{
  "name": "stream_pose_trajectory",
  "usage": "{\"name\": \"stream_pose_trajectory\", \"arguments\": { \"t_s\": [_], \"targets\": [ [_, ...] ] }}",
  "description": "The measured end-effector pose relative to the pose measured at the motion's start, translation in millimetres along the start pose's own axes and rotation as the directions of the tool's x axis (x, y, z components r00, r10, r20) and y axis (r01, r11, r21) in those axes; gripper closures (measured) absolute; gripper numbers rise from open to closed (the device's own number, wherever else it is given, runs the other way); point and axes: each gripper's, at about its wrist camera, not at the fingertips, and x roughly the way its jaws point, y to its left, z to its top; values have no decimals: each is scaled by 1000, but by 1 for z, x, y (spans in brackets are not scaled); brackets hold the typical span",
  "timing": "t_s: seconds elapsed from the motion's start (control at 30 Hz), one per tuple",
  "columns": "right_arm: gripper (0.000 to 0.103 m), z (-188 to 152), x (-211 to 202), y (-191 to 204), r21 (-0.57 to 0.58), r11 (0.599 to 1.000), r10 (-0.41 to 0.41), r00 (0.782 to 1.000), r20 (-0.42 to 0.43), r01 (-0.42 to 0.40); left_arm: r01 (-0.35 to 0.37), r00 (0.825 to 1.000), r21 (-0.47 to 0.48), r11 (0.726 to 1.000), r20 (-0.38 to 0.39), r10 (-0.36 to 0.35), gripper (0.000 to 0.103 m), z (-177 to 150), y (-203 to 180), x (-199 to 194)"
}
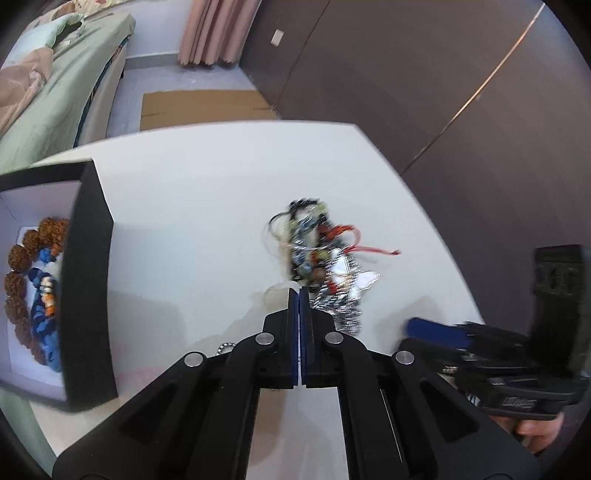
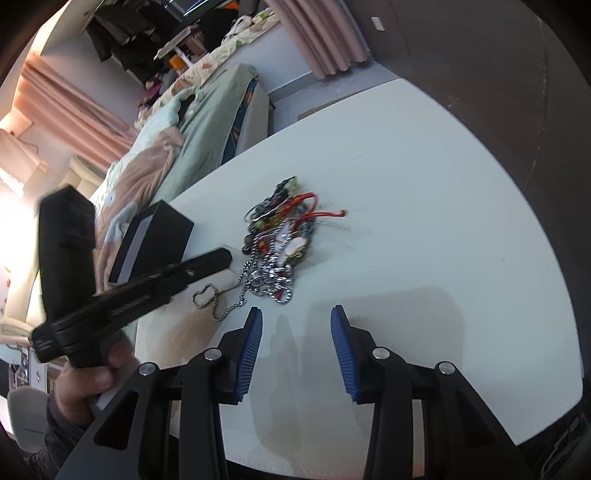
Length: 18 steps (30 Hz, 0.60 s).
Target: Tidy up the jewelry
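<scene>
A: Jewelry pile (image 1: pixel 321 258) first: where does it lie?

B: On the white table (image 1: pixel 192 206), a tangle of silver chains, beads and red cords. In the left wrist view it sits just past the left gripper (image 1: pixel 299 291), whose blue pads are pressed together with only a thin slit between them. I cannot tell whether anything is pinched there; the pile is blurred.

A: And the right wrist view?

B: Nearest, the right gripper (image 2: pixel 295 314) stands wide apart above bare table (image 2: pixel 424 229). Just beyond its left finger a ball chain (image 2: pixel 218 295) trails out of the jewelry pile (image 2: pixel 280 243). The left gripper (image 2: pixel 218 258) shows from the side here, held in the person's hand (image 2: pixel 85 384), its tip near the pile's edge.

A: What does only one view give?

B: The black box (image 1: pixel 85 280) opens toward the left camera: brown beads (image 1: pixel 22 258) and blue beads (image 1: pixel 44 317) lie inside on its white lining. From the right wrist the box (image 2: pixel 155 236) is just a dark outside with a pale strip, contents hidden.

A: Farther out?

B: A bed with green bedding (image 2: pixel 199 122) beyond the table, then pink curtains (image 1: pixel 214 29). Only the left view shows flat cardboard (image 1: pixel 203 107) on the floor.
</scene>
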Motion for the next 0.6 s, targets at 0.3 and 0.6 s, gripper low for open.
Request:
{"name": "stream_pose_trajectory", "arguments": {
  "t_s": [0.3, 0.6],
  "targets": [
    [63, 11, 33, 33, -108, 993, -54, 998, -36, 50, 28, 997, 14, 1000, 68, -29, 101, 4, -6, -38],
    [75, 17, 40, 32, -88, 992, -90, 996, -16, 88, 10, 992, 7, 1000, 129, -11, 101, 8, -1, -74]
  ]
}}
